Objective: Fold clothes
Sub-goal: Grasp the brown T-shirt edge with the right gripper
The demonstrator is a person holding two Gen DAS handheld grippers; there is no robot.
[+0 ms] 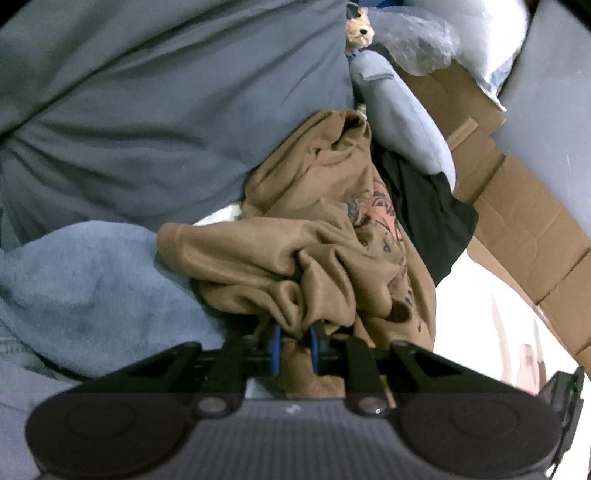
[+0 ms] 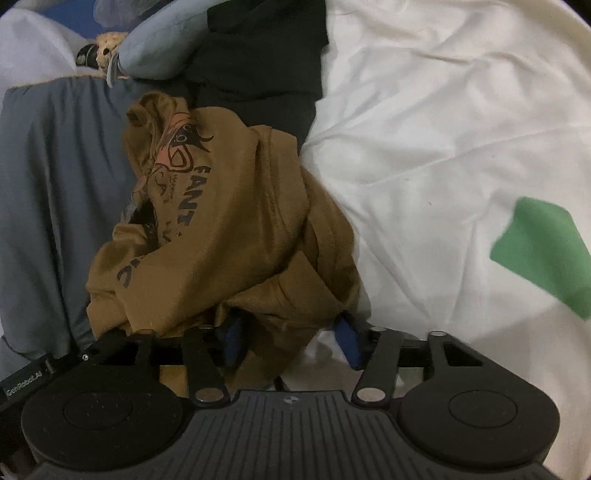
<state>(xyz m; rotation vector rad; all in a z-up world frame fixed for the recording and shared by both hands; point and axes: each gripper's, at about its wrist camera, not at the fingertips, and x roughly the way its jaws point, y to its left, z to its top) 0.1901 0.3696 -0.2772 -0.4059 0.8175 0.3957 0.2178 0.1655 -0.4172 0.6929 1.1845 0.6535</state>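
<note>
In the left wrist view, the left gripper (image 1: pixel 294 345) was clenched on a bunched fold of the crumpled brown cotton t-shirt with a printed graphic (image 1: pixel 325 236), its blue-padded fingers (image 1: pixel 275 347) drawn close together with the cloth pinched between them. The shirt lay in a heap running away from the gripper, its orange and black print partly showing among the folds. To its left sat a light blue fleecy blanket (image 1: pixel 85 288), and behind both rose a large slate-blue duvet (image 1: pixel 166 110). A folded black garment (image 1: pixel 424 210) lay just beside the shirt on the right, partly under a grey-blue stuffed cushion (image 1: pixel 399 114). A small tan plush toy (image 1: pixel 360 29) peeked out at the top, and brown cardboard boxes (image 1: pixel 517 206) stood along the right. A strip of white bed sheet (image 1: pixel 476 306) showed between the shirt and the boxes.

In the right wrist view, the right gripper (image 2: pixel 291 341) had its blue-padded fingers (image 2: pixel 349 341) spread wide apart, with the near edge of the brown shirt (image 2: pixel 229 221) draped over and between them; the jaws were released rather than pinching the cloth. The lettering on the shirt's print was visible on its left half. The shirt lay on the bed with the duvet (image 2: pixel 55 184) on its left and the white sheet (image 2: pixel 443 129) on its right. The black garment (image 2: pixel 266 55) lay beyond it, touching its far end. A green piece of cloth (image 2: pixel 546 251) rested on the sheet, well apart from the shirt.
</note>
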